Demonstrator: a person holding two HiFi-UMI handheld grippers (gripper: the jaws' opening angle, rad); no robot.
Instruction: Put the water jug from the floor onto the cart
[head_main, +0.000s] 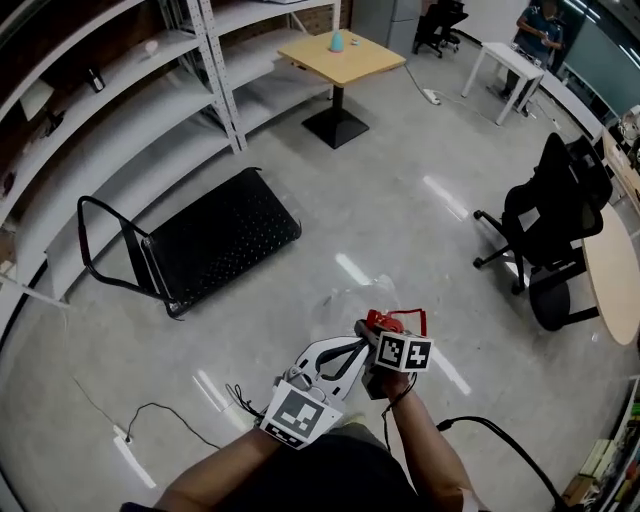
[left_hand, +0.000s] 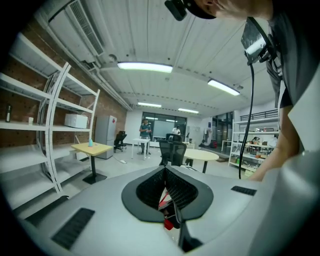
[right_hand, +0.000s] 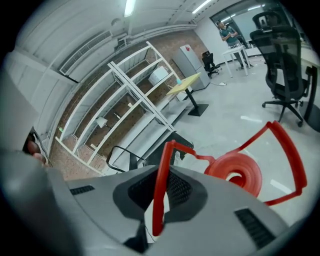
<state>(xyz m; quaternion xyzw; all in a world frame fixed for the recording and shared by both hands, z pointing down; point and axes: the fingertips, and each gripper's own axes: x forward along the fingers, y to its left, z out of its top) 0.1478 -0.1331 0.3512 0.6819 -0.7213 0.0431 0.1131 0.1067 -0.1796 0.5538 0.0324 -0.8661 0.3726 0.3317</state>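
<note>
The water jug (head_main: 347, 301) is clear with a red cap (head_main: 384, 322) and a thin red handle (right_hand: 161, 187). It hangs off the floor just in front of me, low in the head view. My right gripper (head_main: 386, 328) is shut on that handle, which runs between its pads (right_hand: 176, 189). My left gripper (head_main: 360, 346) reaches in from the left, and its jaws are shut with a red piece (left_hand: 168, 224) of the jug between them. The black flat cart (head_main: 222, 238) lies on the floor up and to the left, its handle (head_main: 100, 245) at its left end.
White shelving (head_main: 130, 115) runs along the left wall behind the cart. A wooden table (head_main: 345, 55) stands at the back, a black office chair (head_main: 555, 215) and a round table (head_main: 612, 275) at the right. A power strip with cable (head_main: 132, 447) lies at the lower left.
</note>
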